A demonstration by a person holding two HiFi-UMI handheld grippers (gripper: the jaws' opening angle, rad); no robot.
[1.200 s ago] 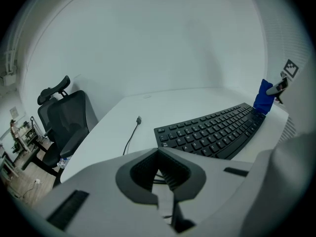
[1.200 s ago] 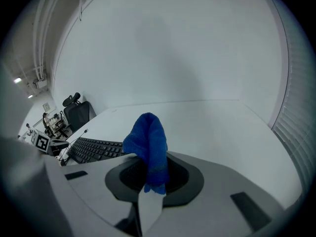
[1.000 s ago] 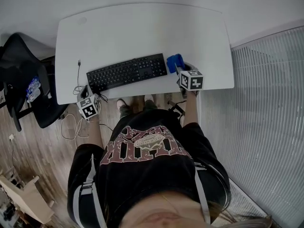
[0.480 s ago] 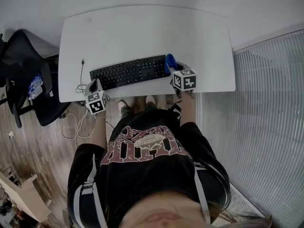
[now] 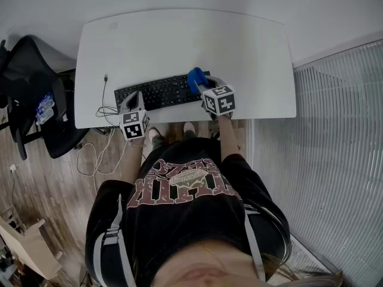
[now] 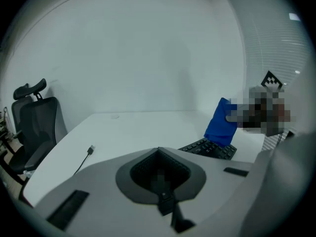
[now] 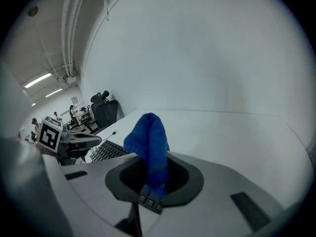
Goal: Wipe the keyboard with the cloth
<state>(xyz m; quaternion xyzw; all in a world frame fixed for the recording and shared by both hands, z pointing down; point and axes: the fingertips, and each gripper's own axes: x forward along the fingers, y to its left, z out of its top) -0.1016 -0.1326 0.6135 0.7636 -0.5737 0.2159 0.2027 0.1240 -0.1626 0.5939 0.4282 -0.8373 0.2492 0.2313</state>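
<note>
Wiping judged early | cloth [image 5: 195, 78] clamped by right gripper [image 5: 201, 85] fingers, set on keyboard [image 5: 157, 92] right end | left gripper [image 5: 133, 102] fingers closed, empty, held at counter [image 5: 179, 40] edge by keyboard left end | wiped area cannot be told | remaining: keys leftward are to be covered

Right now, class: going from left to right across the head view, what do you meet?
Black office chair → USB cable → left gripper → blue cloth → right gripper
</note>
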